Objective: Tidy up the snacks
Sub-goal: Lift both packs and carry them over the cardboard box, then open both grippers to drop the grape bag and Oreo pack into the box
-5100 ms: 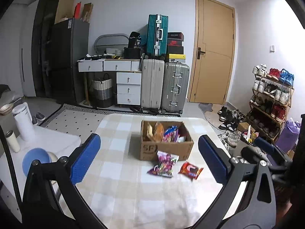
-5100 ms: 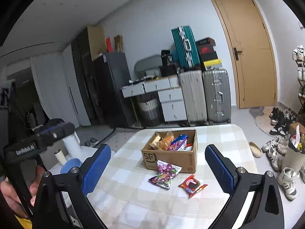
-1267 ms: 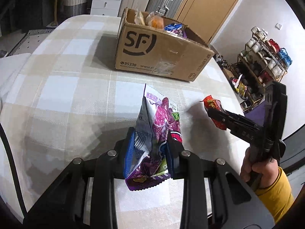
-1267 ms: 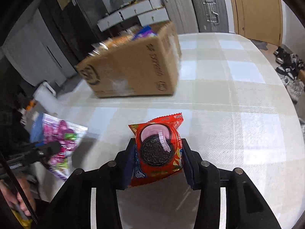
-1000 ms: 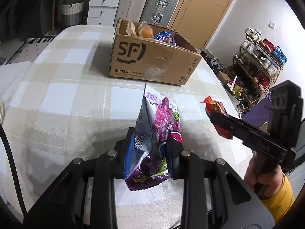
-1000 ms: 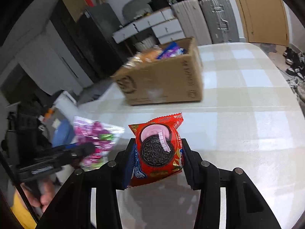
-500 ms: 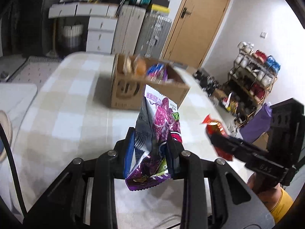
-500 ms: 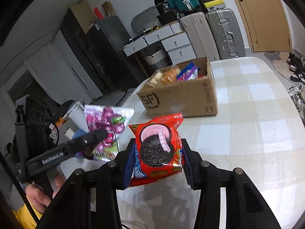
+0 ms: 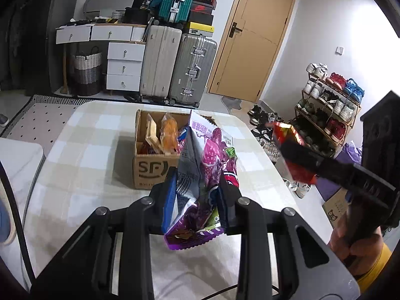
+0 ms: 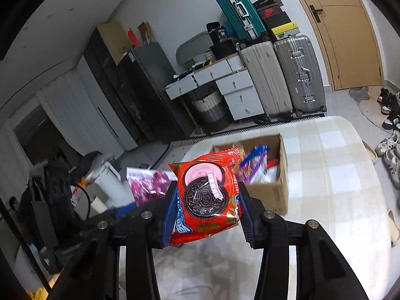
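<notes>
Crinkly purple snack bag (image 9: 202, 190) pinched upright in my left tongs (image 9: 197, 200), glossy red cookie packet (image 10: 205, 197) clamped flat in my right tongs (image 10: 206, 215), both above the checked tabletop (image 9: 82, 175), open cardboard box (image 9: 147, 167) of snacks just ahead.

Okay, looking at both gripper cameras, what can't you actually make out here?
- Cardboard box contents, left wrist view: the purple snack bag covers its right half.
- Box front, right wrist view: hidden behind the red Oreo pack.
- Oreo pack, left wrist view: blurred, partly behind the right gripper's fingers.
- Shoes on the rack: too small.
</notes>
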The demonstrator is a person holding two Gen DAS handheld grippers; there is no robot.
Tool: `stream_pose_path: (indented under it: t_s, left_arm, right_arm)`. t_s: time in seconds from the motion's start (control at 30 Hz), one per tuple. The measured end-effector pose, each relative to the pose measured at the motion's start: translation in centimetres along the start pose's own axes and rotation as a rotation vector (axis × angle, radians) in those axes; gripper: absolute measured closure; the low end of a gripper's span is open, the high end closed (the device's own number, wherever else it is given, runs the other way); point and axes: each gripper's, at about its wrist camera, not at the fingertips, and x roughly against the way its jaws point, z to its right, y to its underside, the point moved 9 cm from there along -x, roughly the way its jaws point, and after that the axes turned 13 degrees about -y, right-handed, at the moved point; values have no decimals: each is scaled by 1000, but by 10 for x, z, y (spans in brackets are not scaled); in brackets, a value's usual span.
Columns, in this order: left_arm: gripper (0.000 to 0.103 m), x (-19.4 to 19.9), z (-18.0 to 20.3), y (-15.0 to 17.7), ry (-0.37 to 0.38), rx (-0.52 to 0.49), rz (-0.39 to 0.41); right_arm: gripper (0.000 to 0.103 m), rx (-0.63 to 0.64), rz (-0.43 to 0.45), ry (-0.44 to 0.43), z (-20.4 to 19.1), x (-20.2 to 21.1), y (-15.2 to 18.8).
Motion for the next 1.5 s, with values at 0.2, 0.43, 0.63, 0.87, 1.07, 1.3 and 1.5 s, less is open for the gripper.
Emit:
stream_pose_path:
  t_s: [0.2,0.43,0.63,0.87,1.07,1.3,1.5]
  left_arm:
    - [77,-31,-1,-26,-24,-14,-16]
    - [77,-93,-8,-62,-46,-15,-67]
    - [77,-149,-10,-93,-53,-14,-120]
    - [77,-209,-9,-121,-88,-50,-140]
    - [77,-257,-5,-126,-95,-76,-180]
    - [77,-293,8,-105,-56,-123,-230]
    - [77,-314,10,-81,-58,-126,-282]
  right_arm:
    - [58,29,-11,0,1,-23,-27]
    - [58,2,-33,12,29,-60,-46]
    - [58,-32,-36,21,57,-88,-47]
    - [58,-41,-67,59,91,-114,-43]
    - [58,-23,-124,114,115,-138,-30]
    - [58,-6,-174,149,132,-159,-18]
    - [58,25,-202,179,139,-166,-9]
